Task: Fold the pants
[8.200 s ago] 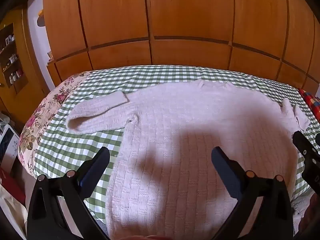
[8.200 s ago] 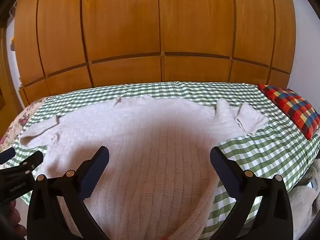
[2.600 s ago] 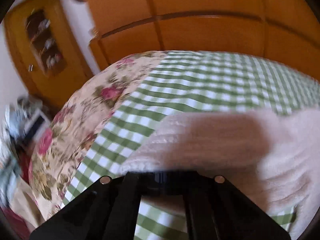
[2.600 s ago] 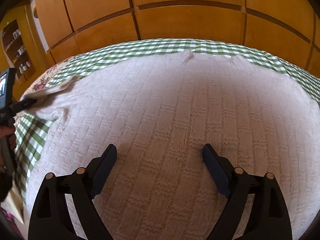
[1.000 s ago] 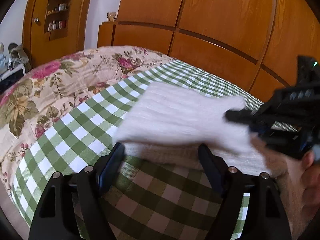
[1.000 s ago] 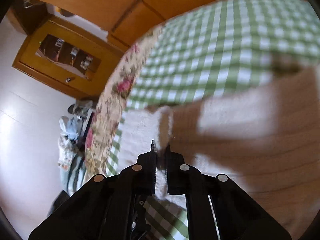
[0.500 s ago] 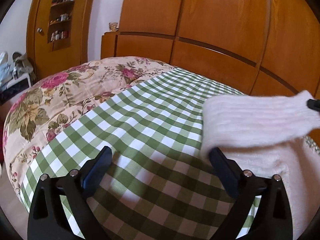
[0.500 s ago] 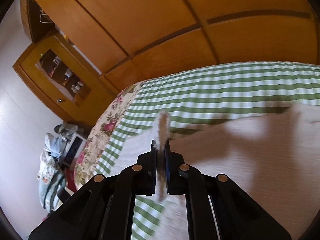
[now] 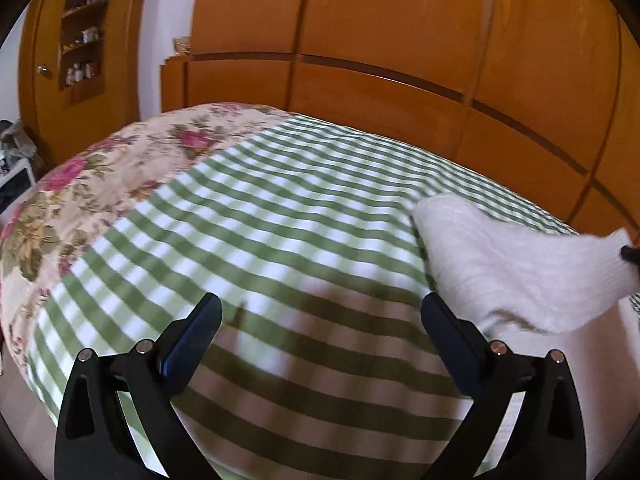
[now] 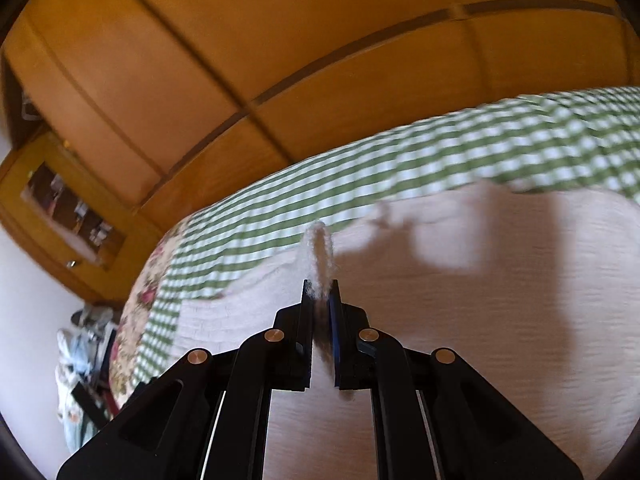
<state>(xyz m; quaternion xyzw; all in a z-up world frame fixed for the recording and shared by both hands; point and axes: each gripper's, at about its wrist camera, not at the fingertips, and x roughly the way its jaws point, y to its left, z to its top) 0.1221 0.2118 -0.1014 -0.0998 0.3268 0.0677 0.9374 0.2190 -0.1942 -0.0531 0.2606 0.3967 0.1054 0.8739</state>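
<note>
The right gripper (image 10: 319, 284) is clenched on a sleeve cuff (image 10: 319, 254) of the white knit garment (image 10: 480, 300), which spreads toward 3 o'clock over the green checked bedspread (image 10: 400, 168). The left gripper (image 9: 320, 320) gapes wide, holding nothing; the lifted sleeve (image 9: 516, 268) hangs at its 2 o'clock.

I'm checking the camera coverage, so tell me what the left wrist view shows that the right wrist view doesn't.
Only the left wrist view shows the left gripper, open over the checked cover and holding nothing.

Only the right wrist view shows the right gripper shut on the sleeve, and the sweater body spread beneath.

Both show the checked cover, the floral quilt, the white sleeve and the wooden wardrobe.
</note>
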